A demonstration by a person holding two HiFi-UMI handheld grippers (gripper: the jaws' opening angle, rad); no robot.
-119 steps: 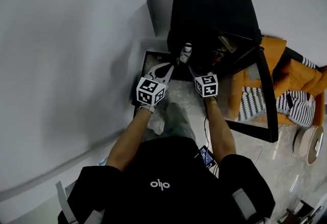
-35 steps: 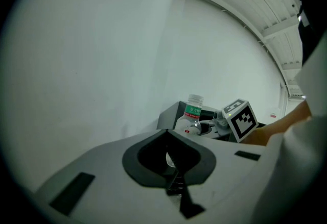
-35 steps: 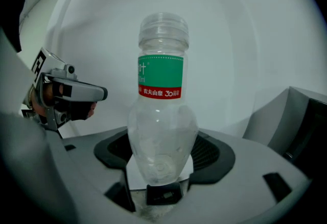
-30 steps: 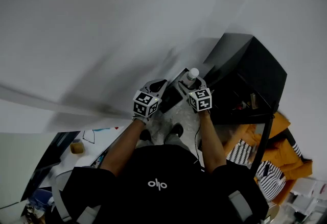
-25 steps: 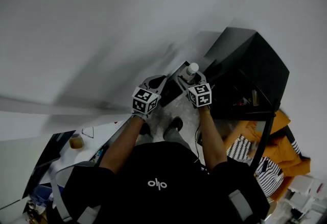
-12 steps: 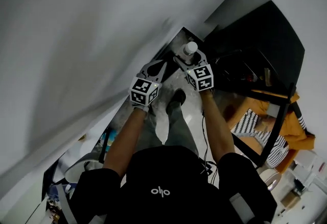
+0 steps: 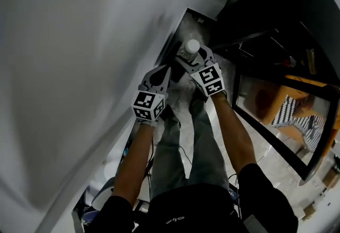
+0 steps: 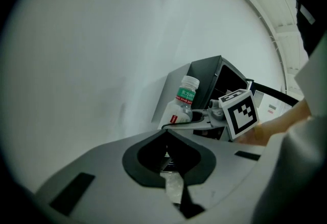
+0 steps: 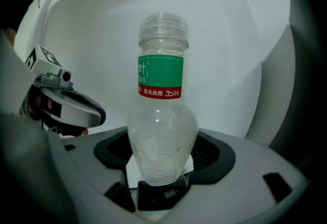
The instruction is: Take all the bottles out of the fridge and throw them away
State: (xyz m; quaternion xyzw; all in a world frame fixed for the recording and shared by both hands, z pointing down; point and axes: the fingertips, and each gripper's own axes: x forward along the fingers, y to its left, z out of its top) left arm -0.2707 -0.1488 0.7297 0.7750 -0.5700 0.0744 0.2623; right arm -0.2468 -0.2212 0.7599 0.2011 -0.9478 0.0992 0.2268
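A clear plastic bottle (image 9: pixel 162 116) with a green and red label and a white cap stands upright between the jaws of my right gripper (image 9: pixel 162 169), which is shut on its lower body. From the head view the bottle's cap (image 7: pixel 192 46) shows just ahead of the right gripper (image 7: pixel 194 61), above the floor in front of the black fridge (image 7: pixel 276 3). My left gripper (image 7: pixel 168 69) is beside it on the left, near the white wall. Its jaws (image 8: pixel 166 135) are shut with nothing between them. From the left gripper view the bottle (image 8: pixel 184 101) is ahead and to the right.
The fridge's glass door (image 7: pixel 276 120) stands open at the right, with orange and striped cloth behind it. The white wall (image 7: pixel 79 41) runs close along the left. The person's legs (image 7: pixel 186 141) and a cable are on the pale floor below the grippers.
Both grippers have sunk toward the floor, side by side. The bottle has stayed in the right gripper. The head view has swung down, and the fridge now fills the upper right.
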